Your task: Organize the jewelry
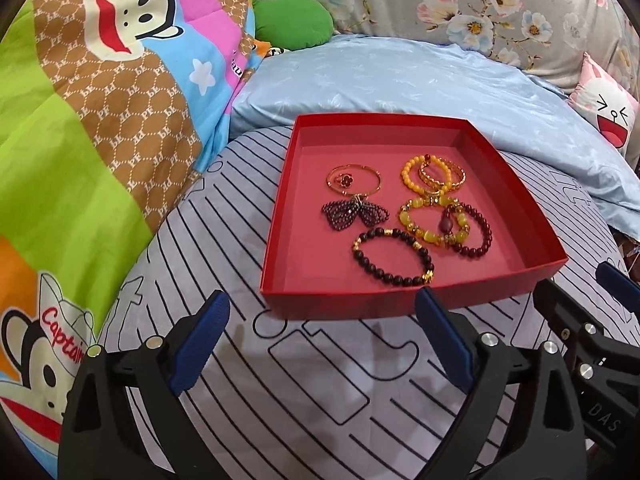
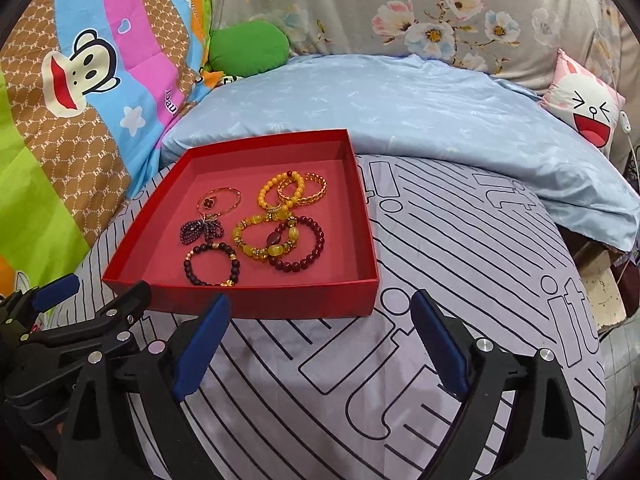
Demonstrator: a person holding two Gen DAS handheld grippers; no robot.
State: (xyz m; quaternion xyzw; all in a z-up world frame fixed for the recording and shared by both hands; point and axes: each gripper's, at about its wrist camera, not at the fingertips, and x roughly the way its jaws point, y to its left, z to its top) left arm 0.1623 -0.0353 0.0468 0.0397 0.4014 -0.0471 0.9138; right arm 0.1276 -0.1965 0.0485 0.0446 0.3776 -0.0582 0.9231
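Observation:
A shallow red box [image 1: 472, 296] [image 2: 372, 232] sits on a grey striped bed sheet [image 1: 320, 392] [image 2: 460, 272]. Inside lie several bracelets: a dark beaded one [image 1: 390, 276] [image 2: 188, 266], a yellow one [image 1: 420, 232] [image 2: 250, 250], a dark red one [image 1: 486, 236] [image 2: 318, 248], an orange one [image 1: 408, 178] [image 2: 266, 194], gold bangles [image 1: 458, 178] [image 2: 316, 196], a thin gold bangle with a red flower [image 1: 352, 180] [image 2: 218, 200], and a purple beaded bow [image 1: 354, 214] [image 2: 200, 230]. My left gripper [image 1: 324, 338] [image 2: 96, 286] is open and empty before the box's near wall. My right gripper [image 2: 322, 340] [image 1: 588, 280] is open and empty, near the box's right front corner.
A colourful monkey-print quilt [image 1: 80, 120] [image 2: 60, 100] rises on the left. A light blue pillow [image 1: 420, 80] [image 2: 400, 108] lies behind the box, with a green cushion [image 1: 292, 20] [image 2: 248, 46], floral fabric [image 1: 460, 0] and a pink cartoon cushion [image 1: 604, 108] [image 2: 584, 104]. The bed's edge drops at right [image 2: 600, 300].

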